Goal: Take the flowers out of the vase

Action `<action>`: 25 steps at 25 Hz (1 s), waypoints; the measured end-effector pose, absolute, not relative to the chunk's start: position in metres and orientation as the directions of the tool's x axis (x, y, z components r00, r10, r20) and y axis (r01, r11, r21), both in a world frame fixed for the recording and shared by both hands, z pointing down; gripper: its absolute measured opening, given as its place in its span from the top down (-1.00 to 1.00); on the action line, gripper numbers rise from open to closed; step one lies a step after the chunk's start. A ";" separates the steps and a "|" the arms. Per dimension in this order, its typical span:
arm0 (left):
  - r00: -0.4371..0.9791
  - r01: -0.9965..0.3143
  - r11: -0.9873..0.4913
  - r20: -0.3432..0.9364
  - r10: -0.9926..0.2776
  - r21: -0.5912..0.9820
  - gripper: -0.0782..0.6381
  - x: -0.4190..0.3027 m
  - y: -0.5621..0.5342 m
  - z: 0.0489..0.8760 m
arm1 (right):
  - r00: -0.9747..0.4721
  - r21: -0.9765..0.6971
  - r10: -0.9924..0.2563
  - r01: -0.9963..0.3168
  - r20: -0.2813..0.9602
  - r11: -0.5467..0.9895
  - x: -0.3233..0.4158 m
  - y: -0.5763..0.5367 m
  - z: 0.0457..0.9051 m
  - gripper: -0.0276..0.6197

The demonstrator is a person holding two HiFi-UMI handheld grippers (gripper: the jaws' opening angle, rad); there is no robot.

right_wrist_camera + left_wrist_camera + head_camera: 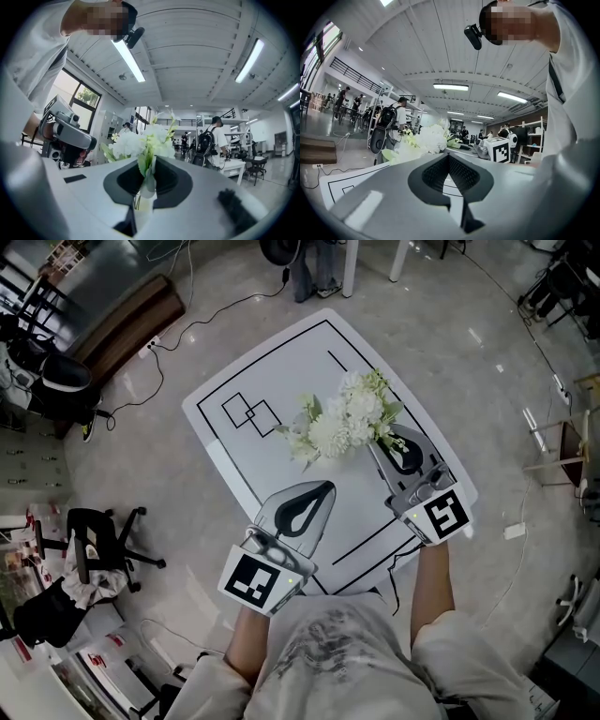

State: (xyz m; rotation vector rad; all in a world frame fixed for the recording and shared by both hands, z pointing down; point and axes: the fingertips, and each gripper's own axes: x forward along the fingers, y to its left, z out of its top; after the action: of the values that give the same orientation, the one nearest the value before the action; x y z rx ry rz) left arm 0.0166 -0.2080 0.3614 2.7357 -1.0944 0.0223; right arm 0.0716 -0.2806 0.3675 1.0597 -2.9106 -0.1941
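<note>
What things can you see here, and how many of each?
flowers: one bunch, white with green leaves, over the table's far right part
table: one, white with black lines, middle of the head view
drawn squares: two, black outlines, overlapping, on the table left of the flowers
office chair: one, black, on the floor at left
cables: several, black and white, on the floor beyond the table
left gripper: one, grey, jaws together on nothing, over the table's near edge
right gripper: one, grey, shut on the flower stems
arms: two, one behind each gripper
</note>
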 end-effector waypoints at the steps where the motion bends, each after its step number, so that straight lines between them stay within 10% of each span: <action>1: 0.729 -0.682 -0.711 0.075 -0.681 0.174 0.76 0.017 -0.207 0.359 | -0.763 0.133 -0.646 -0.642 -0.011 0.755 0.072 -0.279 0.365 0.77; 25: 0.739 -0.669 -0.728 0.037 -0.672 0.147 0.76 0.015 -0.178 0.340 | -0.719 0.166 -0.686 -0.694 -0.111 0.700 0.070 -0.256 0.324 0.78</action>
State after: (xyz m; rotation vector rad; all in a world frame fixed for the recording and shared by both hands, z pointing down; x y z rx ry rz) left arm 0.0150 -0.1783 0.3396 2.7879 -1.0823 -0.0279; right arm 0.0697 -0.2562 0.3243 1.1921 -2.9341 -0.3125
